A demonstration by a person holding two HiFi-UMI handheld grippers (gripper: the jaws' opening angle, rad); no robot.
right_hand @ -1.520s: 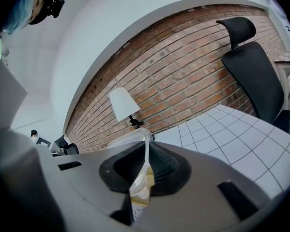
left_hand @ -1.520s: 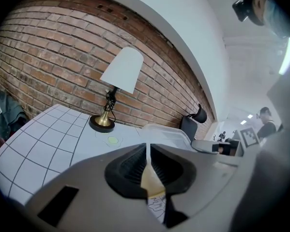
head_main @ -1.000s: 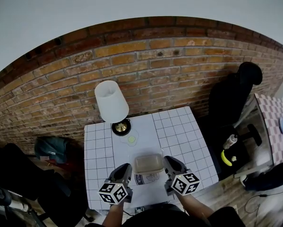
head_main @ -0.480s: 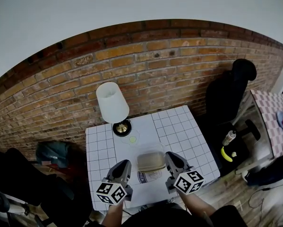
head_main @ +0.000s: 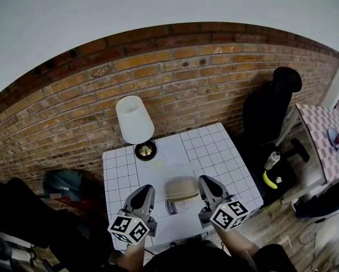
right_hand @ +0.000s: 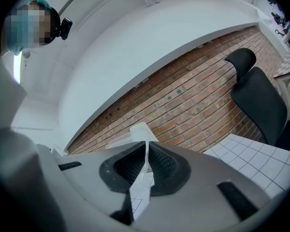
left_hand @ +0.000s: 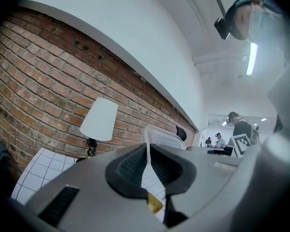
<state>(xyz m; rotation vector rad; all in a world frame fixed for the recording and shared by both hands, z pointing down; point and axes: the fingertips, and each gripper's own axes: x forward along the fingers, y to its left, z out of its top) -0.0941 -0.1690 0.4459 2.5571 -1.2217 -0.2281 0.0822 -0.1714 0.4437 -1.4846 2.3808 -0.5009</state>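
A clear plastic bag (head_main: 180, 188) with tan contents hangs between my two grippers above the white gridded table (head_main: 215, 152), and looks blurred in the head view. My left gripper (head_main: 146, 191) is shut on the bag's left edge. My right gripper (head_main: 204, 182) is shut on its right edge. In the left gripper view the thin clear plastic (left_hand: 152, 138) stands pinched in the left gripper (left_hand: 148, 151). The right gripper view shows the same film (right_hand: 139, 132) clamped in the right gripper (right_hand: 145, 152). Both grippers point up towards the brick wall.
A white-shaded lamp (head_main: 134, 119) on a brass base stands at the table's back left, with a small green disc (head_main: 158, 165) in front of it. A printed sheet (head_main: 172, 207) lies under the bag. A black office chair (head_main: 269, 109) stands at the right, a dark bag (head_main: 63, 182) on the floor at the left.
Both grippers have tilted upward with the bag; the tabletop has dropped low in both gripper views. The bag now hangs a little nearer to me and looks blurred.
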